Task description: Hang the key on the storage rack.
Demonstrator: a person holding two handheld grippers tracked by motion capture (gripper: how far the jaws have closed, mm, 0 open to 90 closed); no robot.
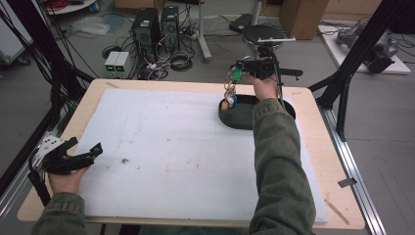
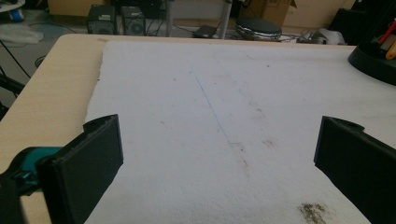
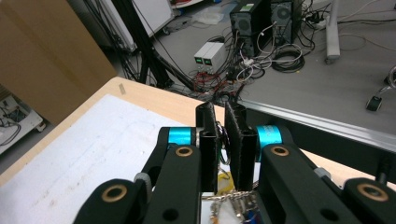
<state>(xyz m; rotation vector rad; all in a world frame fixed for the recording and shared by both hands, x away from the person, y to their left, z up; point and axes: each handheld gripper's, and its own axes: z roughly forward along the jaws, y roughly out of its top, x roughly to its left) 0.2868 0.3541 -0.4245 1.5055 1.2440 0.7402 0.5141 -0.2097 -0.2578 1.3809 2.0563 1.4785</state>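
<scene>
The right gripper (image 1: 234, 81) hangs over the near-left end of the black oval tray (image 1: 240, 122) at the far side of the table, jaws pressed together on a keyring bunch (image 1: 229, 95). In the right gripper view the two black pads sit nearly flat against each other, with a metal ring and a bit of chain peeking out between and below them (image 3: 224, 198). From the high view the bunch dangles straight down from the tips: a green tag up top, orange and blue bits lower, the bottom of it just at or inside the tray's rim. I can't tell whether it already touches the tray floor.

Over on the near-left corner, the left gripper (image 1: 83, 156) rests low by the edge of the white foam mat (image 1: 171, 147), jaws spread wide with nothing between them, only bare mat ahead in the left gripper view.

My read: this is either the lift out of the tray or the set-down into it, and these frames alone don't settle which. Either way the next move calls for a steady vertical path, since the loose bunch swings, and the dangling end must clear the rim. The left gripper looks to be waiting.
</scene>
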